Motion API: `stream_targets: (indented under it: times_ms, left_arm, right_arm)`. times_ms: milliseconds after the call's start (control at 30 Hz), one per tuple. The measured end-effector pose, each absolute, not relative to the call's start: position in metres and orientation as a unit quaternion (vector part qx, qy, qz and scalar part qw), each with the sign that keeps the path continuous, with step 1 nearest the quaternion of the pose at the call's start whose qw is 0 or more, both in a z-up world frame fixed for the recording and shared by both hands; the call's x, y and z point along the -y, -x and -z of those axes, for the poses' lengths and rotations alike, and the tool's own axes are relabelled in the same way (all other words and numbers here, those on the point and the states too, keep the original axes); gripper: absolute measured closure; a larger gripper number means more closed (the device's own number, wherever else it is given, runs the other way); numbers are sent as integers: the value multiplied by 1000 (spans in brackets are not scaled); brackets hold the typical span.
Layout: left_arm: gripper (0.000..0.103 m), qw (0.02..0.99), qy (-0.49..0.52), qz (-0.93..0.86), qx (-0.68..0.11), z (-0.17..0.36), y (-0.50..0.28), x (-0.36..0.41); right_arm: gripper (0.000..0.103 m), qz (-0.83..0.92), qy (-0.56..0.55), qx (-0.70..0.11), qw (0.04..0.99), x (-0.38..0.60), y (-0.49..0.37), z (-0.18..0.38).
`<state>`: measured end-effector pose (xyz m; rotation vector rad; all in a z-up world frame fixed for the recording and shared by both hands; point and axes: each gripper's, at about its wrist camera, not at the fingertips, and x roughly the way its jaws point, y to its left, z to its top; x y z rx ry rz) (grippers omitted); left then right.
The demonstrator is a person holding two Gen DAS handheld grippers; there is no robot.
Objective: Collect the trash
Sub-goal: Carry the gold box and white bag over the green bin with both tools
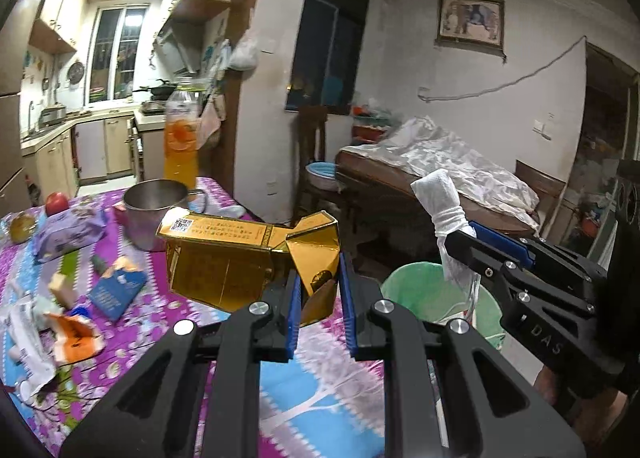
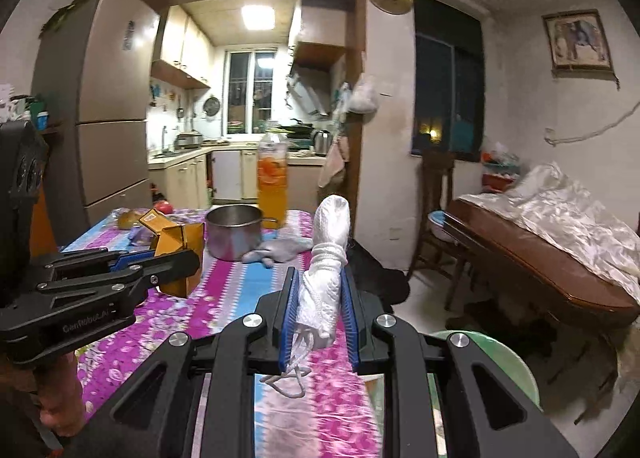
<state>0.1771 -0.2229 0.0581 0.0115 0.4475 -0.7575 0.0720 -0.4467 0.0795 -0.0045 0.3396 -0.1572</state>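
Observation:
My left gripper [image 1: 320, 290] is shut on the flap of an open gold carton [image 1: 224, 254] and holds it above the table's right edge; it also shows in the right wrist view [image 2: 176, 258]. My right gripper [image 2: 320, 298] is shut on a rolled white face mask [image 2: 326, 258] with loose ear loops, held upright. In the left wrist view the mask [image 1: 444, 218] hangs over a bin with a green liner [image 1: 432, 294]. The bin's rim [image 2: 500, 350] shows at lower right in the right wrist view.
The purple flowered table [image 1: 168, 310] holds a steel pot [image 1: 154, 210], an orange drink bottle [image 1: 182, 138], a tissue pack [image 1: 68, 232], fruit, a blue box [image 1: 118, 292] and crumpled wrappers [image 1: 48, 334]. A white glove [image 2: 280, 250] lies by the pot. A covered wooden table [image 2: 540, 258] stands right.

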Motion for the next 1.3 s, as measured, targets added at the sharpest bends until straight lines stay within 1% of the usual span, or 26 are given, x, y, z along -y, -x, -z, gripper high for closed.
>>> stream_targets:
  times_ms: [467, 667, 933, 1100, 1300]
  left_arm:
    - [87, 876, -34, 427, -224, -56, -166, 320]
    - [87, 854, -45, 458, -243, -46, -166, 362]
    - [87, 817, -42, 502, -282, -32, -175, 415]
    - [87, 789, -31, 527, -314, -21, -185, 444]
    - [87, 755, -10, 542, -369, 2, -199, 471]
  right_arm:
    - [81, 141, -34, -203, 968, 545, -46, -77]
    - [81, 160, -44, -229, 959, 590, -43, -71]
    - [81, 161, -77, -292, 940, 641, -55, -49]
    - [81, 151, -107, -351, 918, 675, -72, -21]
    - [81, 138, -138, -400, 895, 705, -86, 13]
